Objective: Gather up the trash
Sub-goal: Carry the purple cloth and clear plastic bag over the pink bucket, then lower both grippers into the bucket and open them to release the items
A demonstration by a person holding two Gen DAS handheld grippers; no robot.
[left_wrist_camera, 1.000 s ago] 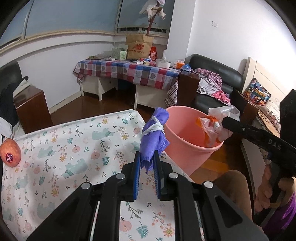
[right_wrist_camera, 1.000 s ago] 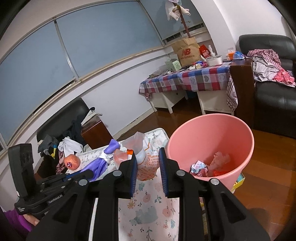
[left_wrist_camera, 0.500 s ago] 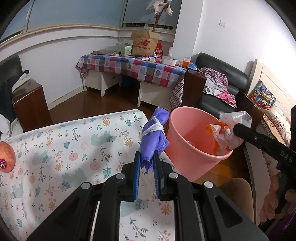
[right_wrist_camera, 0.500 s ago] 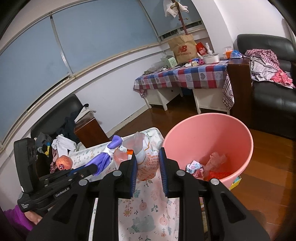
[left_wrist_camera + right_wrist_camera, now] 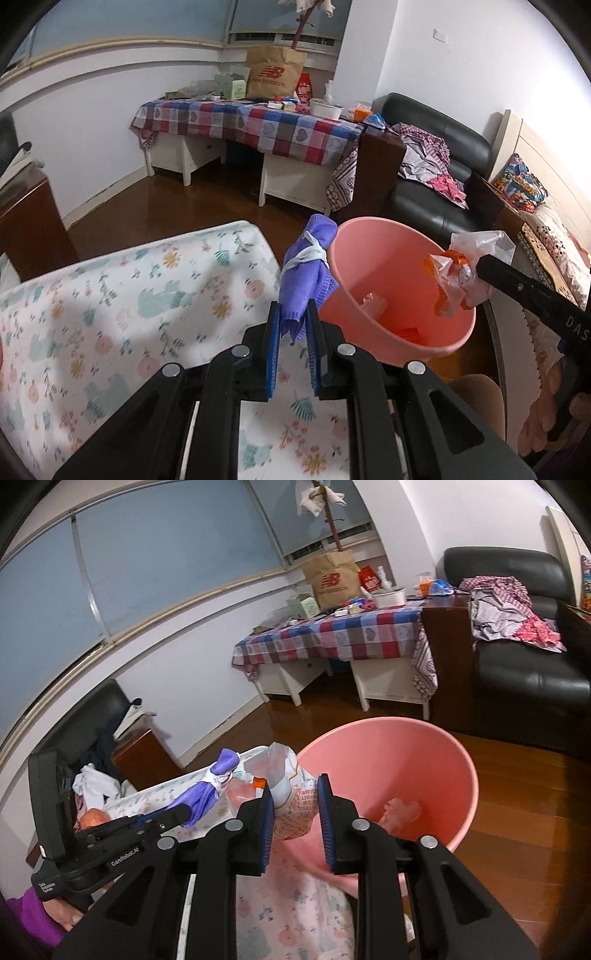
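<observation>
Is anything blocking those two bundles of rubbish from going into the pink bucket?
Nothing visible does. The purple cloth bundle in the left gripper is beside the pink bucket rim; the plastic wrapper in the right gripper is at its open mouth.

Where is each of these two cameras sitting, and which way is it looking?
Left wrist: rides the left tool, looking along it at a purple cloth it grips beside the pink bucket; the right tool and hand show at right.
Right wrist: rides the right tool, gripping a plastic bag; the left tool shows at left.
Shared: bucket, cloth, bag, checkered table.
</observation>
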